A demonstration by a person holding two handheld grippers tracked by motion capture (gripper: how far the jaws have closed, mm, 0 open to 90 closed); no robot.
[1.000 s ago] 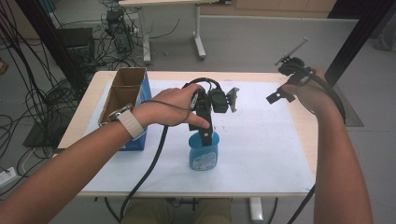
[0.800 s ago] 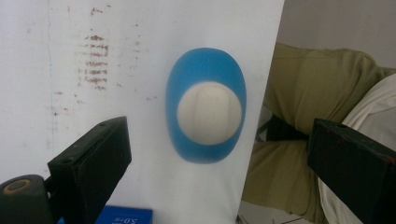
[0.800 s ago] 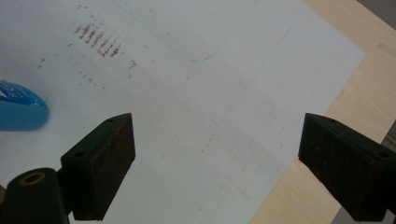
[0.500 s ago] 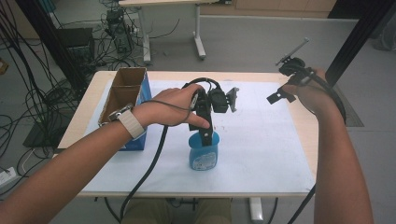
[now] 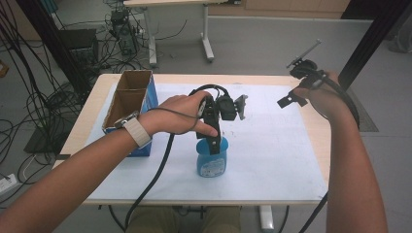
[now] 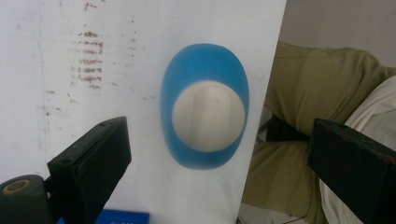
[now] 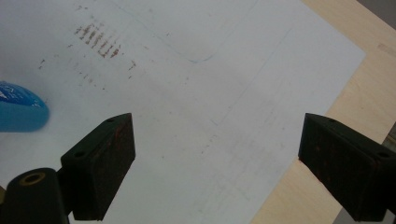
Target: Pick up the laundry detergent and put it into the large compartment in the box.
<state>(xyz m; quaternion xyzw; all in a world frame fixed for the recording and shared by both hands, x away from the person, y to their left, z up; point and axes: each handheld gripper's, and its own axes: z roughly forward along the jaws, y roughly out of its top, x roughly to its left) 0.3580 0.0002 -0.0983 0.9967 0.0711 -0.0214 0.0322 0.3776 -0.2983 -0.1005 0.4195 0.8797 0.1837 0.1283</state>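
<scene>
Left gripper point(image 5: 212, 141) poised directly above blue bottle point(image 5: 210, 159)

The bottle stands upright on the white sheet point(image 5: 272, 145), near its front edge; its label print cannot be read. Both grippers' jaws are spread wide, the right gripper point(image 5: 297, 92) held aloft.

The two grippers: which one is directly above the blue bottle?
The left gripper. It hangs over the blue bottle, jaws open, while the right gripper is held far off, near the table's right edge.

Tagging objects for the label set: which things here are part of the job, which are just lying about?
In the job:
blue bottle, upright under the open left gripper
white sheet it stands on

Lying about:
cardboard box at table's left
right gripper, open, held aside
</scene>
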